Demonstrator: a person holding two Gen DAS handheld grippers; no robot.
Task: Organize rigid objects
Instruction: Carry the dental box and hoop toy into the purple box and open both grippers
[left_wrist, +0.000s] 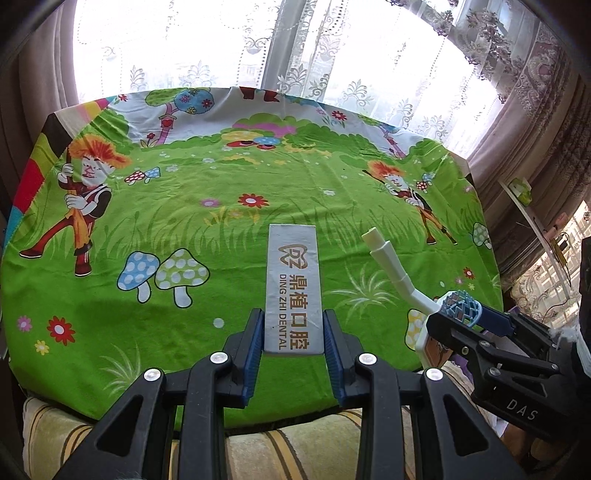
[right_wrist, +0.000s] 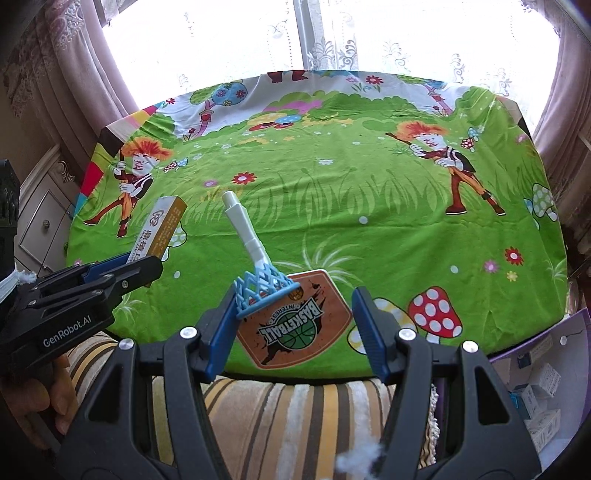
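My left gripper (left_wrist: 291, 318) is shut on a long silver box (left_wrist: 291, 266) printed "DING ZHI DENTAL", held near its lower end above the cloth. In the right wrist view that box (right_wrist: 162, 225) shows a gold side and sticks out of the left gripper (right_wrist: 144, 258). My right gripper (right_wrist: 295, 306) is shut on a toy basketball hoop (right_wrist: 295, 332), its pads on the two edges of the orange backboard. The blue net (right_wrist: 262, 284) and white pole (right_wrist: 240, 221) point away from me. The left wrist view shows the right gripper (left_wrist: 458, 314) with the hoop (left_wrist: 391, 266) at the right.
A table under a green cartoon cloth (left_wrist: 258, 177) fills both views, with lace curtains and a bright window behind. A striped cushion (right_wrist: 295, 406) lies along the near edge. A purple box (right_wrist: 535, 387) of small cartons sits at the lower right, and a cabinet (right_wrist: 40, 221) stands at the left.
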